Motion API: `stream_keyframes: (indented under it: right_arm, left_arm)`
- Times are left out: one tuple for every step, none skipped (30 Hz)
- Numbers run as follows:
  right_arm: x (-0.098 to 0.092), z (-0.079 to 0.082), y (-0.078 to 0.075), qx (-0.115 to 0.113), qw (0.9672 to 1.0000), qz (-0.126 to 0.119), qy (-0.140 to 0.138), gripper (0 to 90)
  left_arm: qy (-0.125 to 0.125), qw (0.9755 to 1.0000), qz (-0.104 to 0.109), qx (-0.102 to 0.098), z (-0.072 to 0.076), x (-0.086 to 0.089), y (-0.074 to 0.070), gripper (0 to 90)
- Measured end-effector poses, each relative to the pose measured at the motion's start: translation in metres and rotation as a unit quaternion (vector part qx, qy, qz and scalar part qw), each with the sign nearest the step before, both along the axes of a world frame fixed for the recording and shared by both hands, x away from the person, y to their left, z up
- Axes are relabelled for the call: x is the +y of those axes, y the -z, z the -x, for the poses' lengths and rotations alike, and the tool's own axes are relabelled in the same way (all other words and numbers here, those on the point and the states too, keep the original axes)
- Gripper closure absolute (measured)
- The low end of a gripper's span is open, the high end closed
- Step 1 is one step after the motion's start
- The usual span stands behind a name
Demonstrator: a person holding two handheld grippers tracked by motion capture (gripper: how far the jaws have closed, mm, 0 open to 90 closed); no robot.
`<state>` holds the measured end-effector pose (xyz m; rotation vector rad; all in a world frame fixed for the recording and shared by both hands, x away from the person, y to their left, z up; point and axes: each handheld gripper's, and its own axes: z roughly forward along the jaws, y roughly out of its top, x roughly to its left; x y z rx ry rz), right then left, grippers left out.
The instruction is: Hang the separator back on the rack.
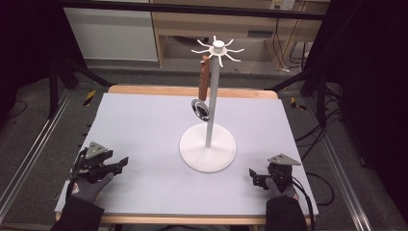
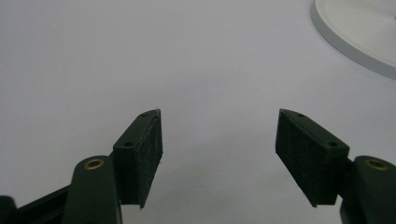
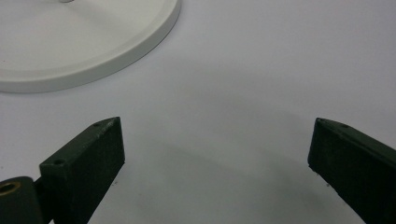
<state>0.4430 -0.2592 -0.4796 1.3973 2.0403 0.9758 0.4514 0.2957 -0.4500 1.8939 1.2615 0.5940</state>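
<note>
At table centre the white stand (image 1: 208, 144) carries the wood-handled strainer (image 1: 203, 91) hung from a top hook, clear of the surface. My left claw (image 1: 120, 163) and right claw (image 1: 252, 175) rest low either side, both spread apart, nothing between them.

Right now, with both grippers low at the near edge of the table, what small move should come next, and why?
Probably none beyond keeping both hands parked. The utensil with the brown handle already hangs from a hook of the white stand, apart from both grippers. The left gripper and right gripper rest low on the table, jaws open with nothing between them.
</note>
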Motion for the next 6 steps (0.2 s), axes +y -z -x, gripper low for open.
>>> stream_keyframes:
  right_arm:
    - [-0.0003, 0.0, 0.0001, 0.001, 1.0, 0.0, 0.002, 4.2]
    - [-0.0006, 0.0001, 0.0003, 0.001, 1.0, -0.004, 0.004, 4.3]
    - [-0.0016, -0.0001, 0.0008, 0.001, 1.0, -0.005, 0.006, 4.2]
    - [-0.003, -0.0002, 0.001, 0.003, 1.0, -0.006, 0.006, 4.2]
    - [-0.0046, -0.0011, 0.0021, 0.0, 1.0, -0.002, 0.006, 4.2]
    - [-0.0052, -0.0011, 0.0024, 0.002, 0.9999, -0.004, 0.012, 4.3]
  left_arm:
    - [-0.001, 1.0, 0.0, 0.0, 0.0001, 0.0007, 0.0003, 31.4]
    - [0.001, 1.0, -0.002, 0.002, 0.0, 0.0016, 0.0005, 31.3]
    - [0.001, 1.0, -0.001, 0.001, -0.0003, 0.0015, 0.0011, 31.2]
    - [0.0, 1.0, -0.002, 0.002, -0.0005, 0.0017, 0.0013, 31.1]
    - [-0.001, 1.0, -0.001, 0.002, -0.0008, 0.002, 0.0017, 31.0]
    - [-0.001, 1.0, -0.001, 0.001, -0.001, 0.0022, 0.002, 30.9]
